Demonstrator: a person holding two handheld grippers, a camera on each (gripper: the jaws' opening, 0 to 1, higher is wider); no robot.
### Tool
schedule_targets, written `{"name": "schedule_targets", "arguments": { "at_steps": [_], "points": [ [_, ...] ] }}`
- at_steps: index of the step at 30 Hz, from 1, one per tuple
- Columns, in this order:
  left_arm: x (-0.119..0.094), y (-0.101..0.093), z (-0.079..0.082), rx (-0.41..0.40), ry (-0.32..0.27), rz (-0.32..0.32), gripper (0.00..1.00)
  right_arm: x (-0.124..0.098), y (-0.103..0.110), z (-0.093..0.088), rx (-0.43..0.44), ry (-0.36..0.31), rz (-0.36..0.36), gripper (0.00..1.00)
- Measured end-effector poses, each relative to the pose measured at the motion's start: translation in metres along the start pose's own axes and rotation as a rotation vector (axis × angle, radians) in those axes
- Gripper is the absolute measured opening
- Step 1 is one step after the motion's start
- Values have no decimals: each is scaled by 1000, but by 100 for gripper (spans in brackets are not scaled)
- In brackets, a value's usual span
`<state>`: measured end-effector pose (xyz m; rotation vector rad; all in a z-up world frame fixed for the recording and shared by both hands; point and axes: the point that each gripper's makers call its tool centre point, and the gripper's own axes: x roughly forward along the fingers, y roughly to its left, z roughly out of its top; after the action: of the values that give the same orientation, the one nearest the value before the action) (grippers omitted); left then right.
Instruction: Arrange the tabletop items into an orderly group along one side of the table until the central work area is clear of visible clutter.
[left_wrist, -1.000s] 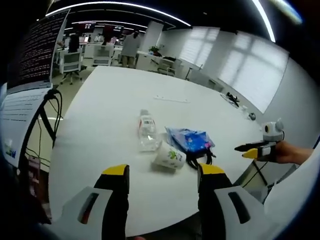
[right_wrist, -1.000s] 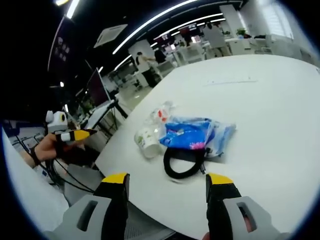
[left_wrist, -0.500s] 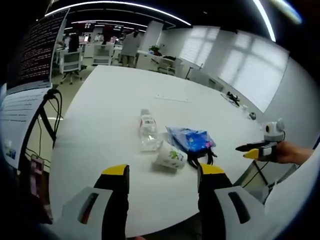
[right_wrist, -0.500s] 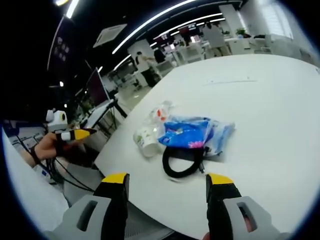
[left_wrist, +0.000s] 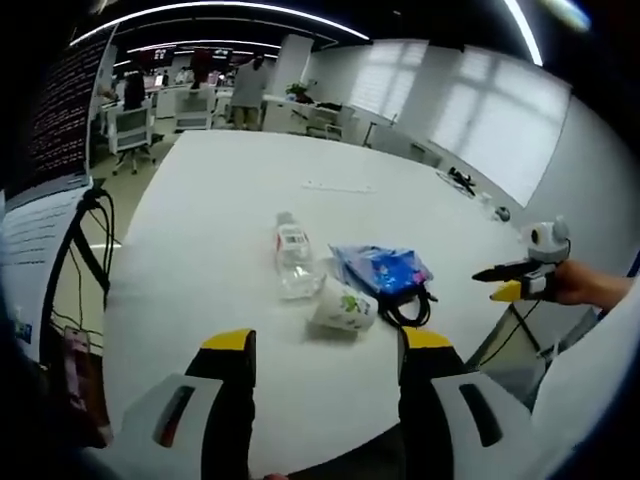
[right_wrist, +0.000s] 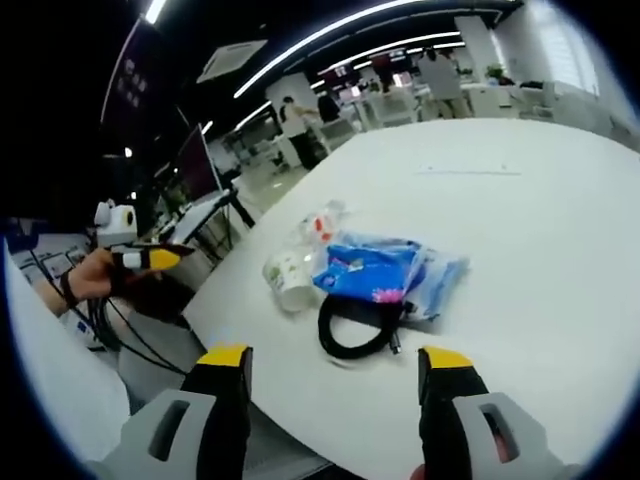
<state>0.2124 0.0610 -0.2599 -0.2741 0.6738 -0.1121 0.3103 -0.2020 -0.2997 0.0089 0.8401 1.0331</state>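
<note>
Clutter sits clustered near the desk (right_wrist: 560, 200) edge: black cable loop (right_wrist: 355, 325) lies nearest, straight ahead of right tongs (right_wrist: 335, 365), jaws apart; left tongs (left_wrist: 325, 345), also apart, face the paper cup (left_wrist: 340, 308).

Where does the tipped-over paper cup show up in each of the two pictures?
Left gripper view: the paper cup lies just below centre, between bottle and black cable.
Right gripper view: the paper cup lies left of centre, beside the blue packet.
Shared landmark: the blue packet.
</note>
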Motion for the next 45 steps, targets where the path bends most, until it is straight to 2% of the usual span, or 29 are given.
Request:
{"name": "schedule_targets", "arguments": {
  "at_steps": [4,8,9,11,24,27,29,31,35,37,45],
  "points": [
    [6,2,-4,27,45,-15,58,3,-6,-6,-72,61,-8,70],
    [13,3,-9,51,90,-11,57,4,-1,-9,-117,93,-15,71],
    [14,1,-8,56,94,-12,56,4,-4,-9,-120,96,-15,71],
    [17,10,-8,58,106,-10,55,3,-7,-10,-129,103,-16,72],
    [38,9,-7,69,136,-13,52,0,-7,-12,-122,104,-34,71],
    [44,7,-5,59,144,-7,51,-1,-9,-14,-109,101,-42,71],
    [50,17,-1,37,149,0,50,-1,-10,-16,-101,101,-47,70],
    [56,18,3,25,153,9,49,-2,-10,-17,-92,101,-52,70],
    [66,8,8,-14,155,36,47,-5,-11,-20,-80,102,-58,69],
    [74,19,18,-52,151,57,46,-5,-11,-22,-73,104,-60,69],
    [100,29,33,-119,177,113,44,-5,-10,-25,-47,96,-61,69]
  ]
}}
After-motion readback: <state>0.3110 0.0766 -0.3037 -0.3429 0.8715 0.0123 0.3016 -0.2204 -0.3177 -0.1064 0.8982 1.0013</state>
